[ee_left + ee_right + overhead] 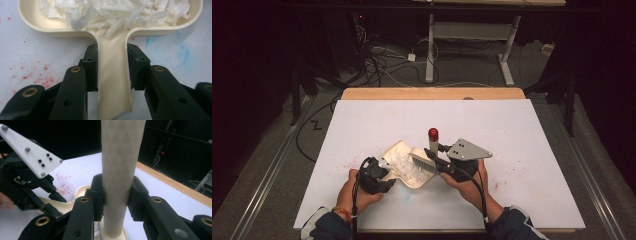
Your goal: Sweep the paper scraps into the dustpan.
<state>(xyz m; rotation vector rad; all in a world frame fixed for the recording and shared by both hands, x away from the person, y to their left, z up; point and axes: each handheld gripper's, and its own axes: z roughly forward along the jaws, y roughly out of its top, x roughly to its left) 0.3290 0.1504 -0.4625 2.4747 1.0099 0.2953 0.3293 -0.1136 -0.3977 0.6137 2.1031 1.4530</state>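
The cream dustpan [404, 162] lies on the white tabletop [512, 130] a little toward six o'clock from the middle, its flat handle [113, 82] pointing to about seven o'clock in the high view. Its tray [32, 23] holds a loose heap of white shredded paper [120, 12], heaped against the curved back wall. The left gripper [379, 176] has its fingers [91, 67] closed on the handle, one pad pressing each long edge.

At three o'clock of the pan, the brush [422, 161] rests its pale bristles on the tray's open edge. Its pale handle [120, 170], with a faint diamond pattern, stands between the fingers [98, 195] of the right gripper [444, 162], which clamp it on both sides; the red cap [433, 133] at its end points toward twelve o'clock.

Open tabletop spreads widely toward twelve, three and nine o'clock of the pan, while the near edge at six o'clock is close, just behind the hands. Pink specks [40, 77] mark the surface left of the handle in the left gripper view, and a faint blue smear [180, 50] lies on its right. A wooden strip [432, 93] borders the far edge.
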